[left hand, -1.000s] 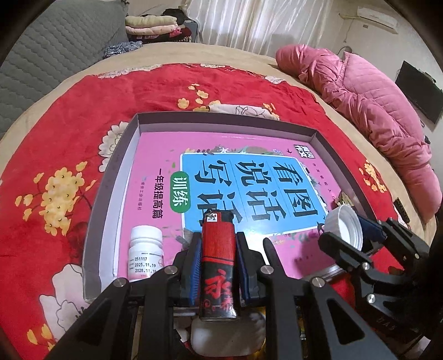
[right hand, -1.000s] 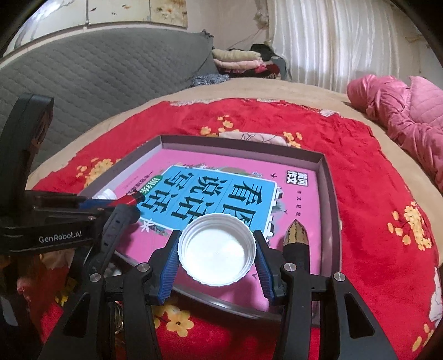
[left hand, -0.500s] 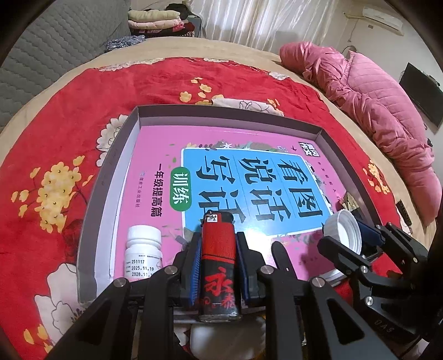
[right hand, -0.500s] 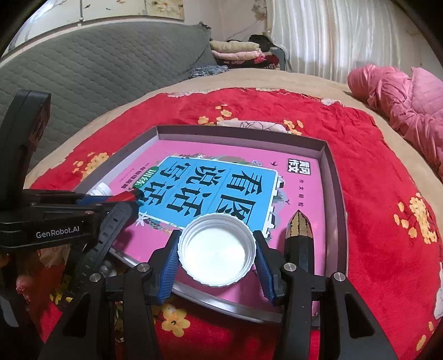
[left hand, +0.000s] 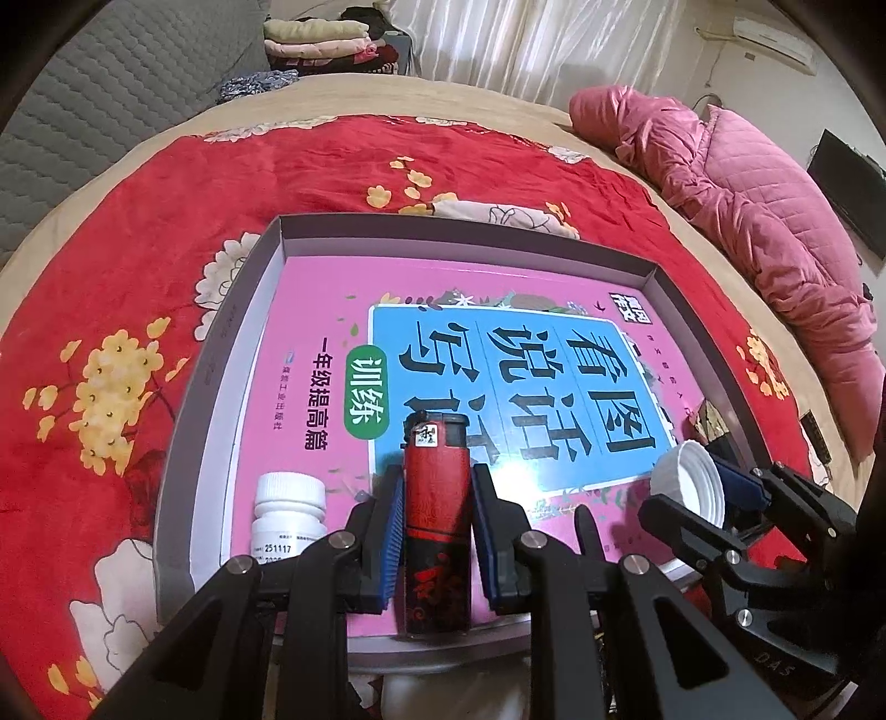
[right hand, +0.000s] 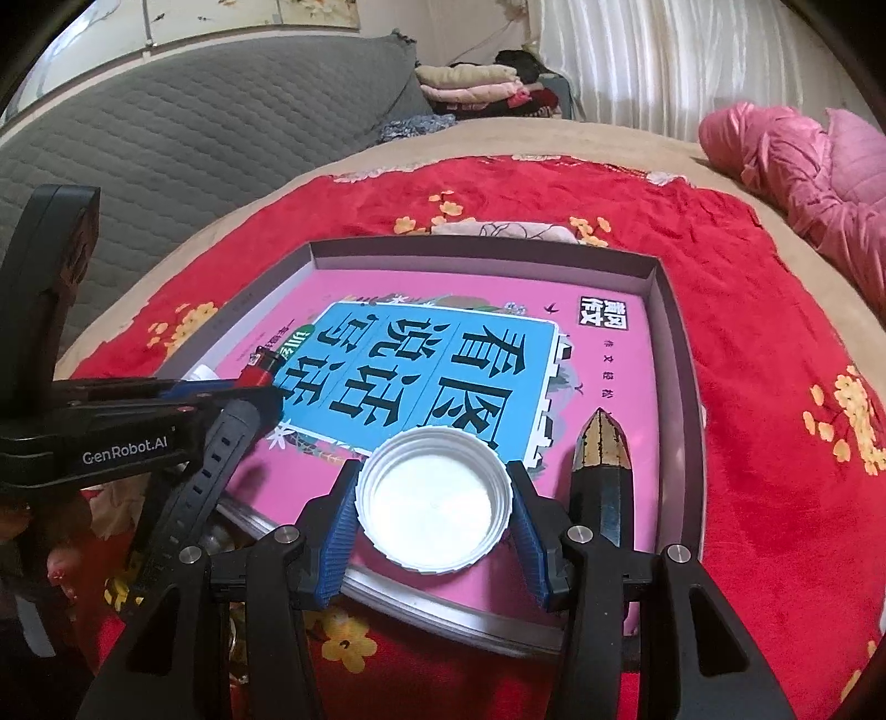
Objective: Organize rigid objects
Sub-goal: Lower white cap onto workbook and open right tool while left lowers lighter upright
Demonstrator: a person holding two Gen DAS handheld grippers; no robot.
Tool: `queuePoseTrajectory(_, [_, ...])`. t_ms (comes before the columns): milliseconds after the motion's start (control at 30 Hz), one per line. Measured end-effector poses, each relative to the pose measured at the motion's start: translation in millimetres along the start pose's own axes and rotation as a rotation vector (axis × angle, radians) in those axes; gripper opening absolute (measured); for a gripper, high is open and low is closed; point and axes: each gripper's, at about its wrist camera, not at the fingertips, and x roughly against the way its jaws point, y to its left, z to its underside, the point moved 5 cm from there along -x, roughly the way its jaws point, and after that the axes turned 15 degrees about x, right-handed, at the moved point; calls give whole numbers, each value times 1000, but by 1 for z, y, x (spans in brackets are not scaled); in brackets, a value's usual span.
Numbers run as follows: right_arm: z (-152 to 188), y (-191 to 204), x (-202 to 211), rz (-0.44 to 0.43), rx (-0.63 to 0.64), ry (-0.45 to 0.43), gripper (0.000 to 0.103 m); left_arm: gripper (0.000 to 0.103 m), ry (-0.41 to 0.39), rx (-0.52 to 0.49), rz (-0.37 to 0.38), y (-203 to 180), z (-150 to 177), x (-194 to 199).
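Note:
My left gripper (left hand: 436, 531) is shut on a red and black lighter (left hand: 436, 515), held over the near edge of a grey shallow box (left hand: 221, 343). A pink and blue book (left hand: 498, 354) lies in the box. A white pill bottle (left hand: 288, 515) stands in the box's near left corner. My right gripper (right hand: 434, 507) is shut on a white screw cap (right hand: 433, 507), open side up, over the box's near edge (right hand: 681, 354). A black and gold pointed object (right hand: 601, 471) lies in the box just right of the cap.
The box rests on a red flowered blanket (left hand: 138, 221) on a bed. A pink quilted jacket (left hand: 747, 194) lies at the far right. Folded clothes (left hand: 321, 44) are stacked beyond the bed. A black watch strap (right hand: 205, 476) hangs near the left gripper.
Both grippers have moved forward over the box with the lighter and the cap still held. The box looks nearer and lower in both views.

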Motion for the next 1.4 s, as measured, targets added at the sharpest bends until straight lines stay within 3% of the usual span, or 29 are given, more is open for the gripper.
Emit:
queuePoseTrajectory(733, [-1,0,-1,-7,-5,2,52,23,9,-5,3,0,3,0])
queuePoseTrajectory(1400, [-3,5,0,-18,-1,-20,62,23,13,-5,-7,2,5,3])
